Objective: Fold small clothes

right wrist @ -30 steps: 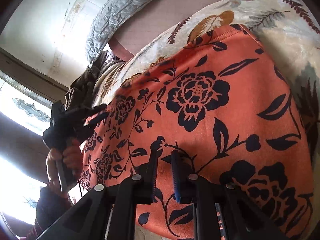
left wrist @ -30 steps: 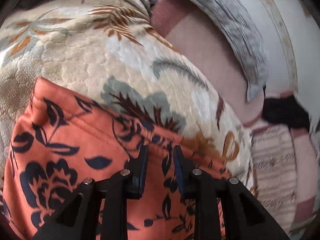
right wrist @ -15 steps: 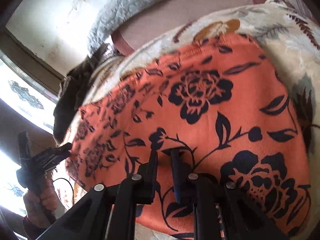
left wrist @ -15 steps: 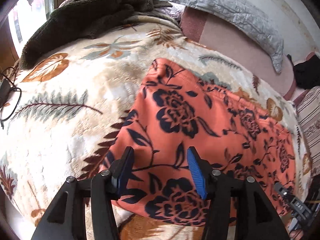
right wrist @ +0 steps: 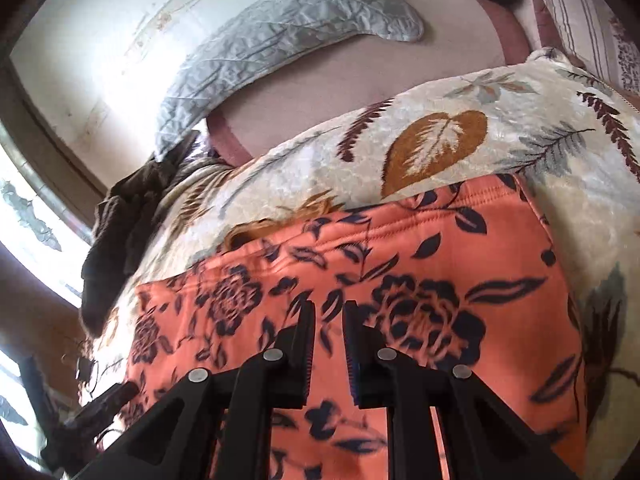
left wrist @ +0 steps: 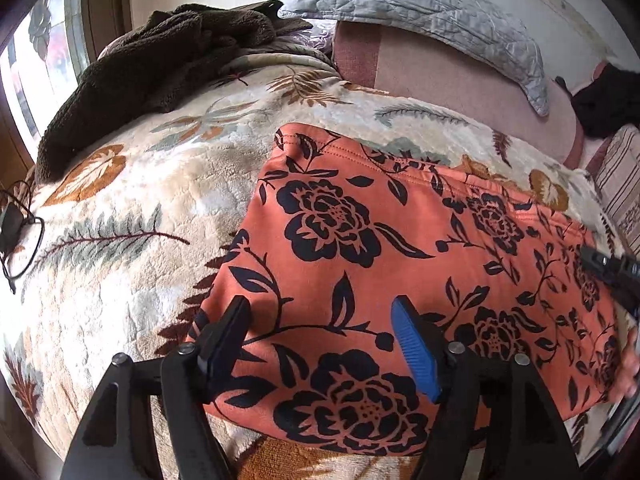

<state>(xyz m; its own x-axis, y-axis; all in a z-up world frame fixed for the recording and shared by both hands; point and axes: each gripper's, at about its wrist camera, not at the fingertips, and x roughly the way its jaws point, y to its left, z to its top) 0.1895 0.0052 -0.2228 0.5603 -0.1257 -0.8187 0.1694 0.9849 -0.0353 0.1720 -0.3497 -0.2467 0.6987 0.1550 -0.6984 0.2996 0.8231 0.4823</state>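
An orange garment with a black flower print [left wrist: 400, 248] lies spread flat on a cream leaf-patterned blanket [left wrist: 132, 240]. My left gripper [left wrist: 324, 320] is open wide, hovering over the garment's near left edge, holding nothing. My right gripper [right wrist: 328, 312] is over the same garment [right wrist: 420, 292] with its jaws close together and a narrow gap between them; no cloth is visibly pinched. The right gripper's tip also shows at the right edge of the left wrist view [left wrist: 612, 268].
A dark brown fleece [left wrist: 160, 60] is heaped at the blanket's far left. A grey quilted pillow [left wrist: 432, 16] rests on a pink bed surface [left wrist: 460, 76] against the wall. Eyeglasses [left wrist: 16, 236] lie at the left edge. A striped pillow [left wrist: 624, 184] is at the right.
My left gripper let go of the garment, opened wide and pulled back. The garment now lies spread flat. My right gripper moved closer to the garment's far hem.
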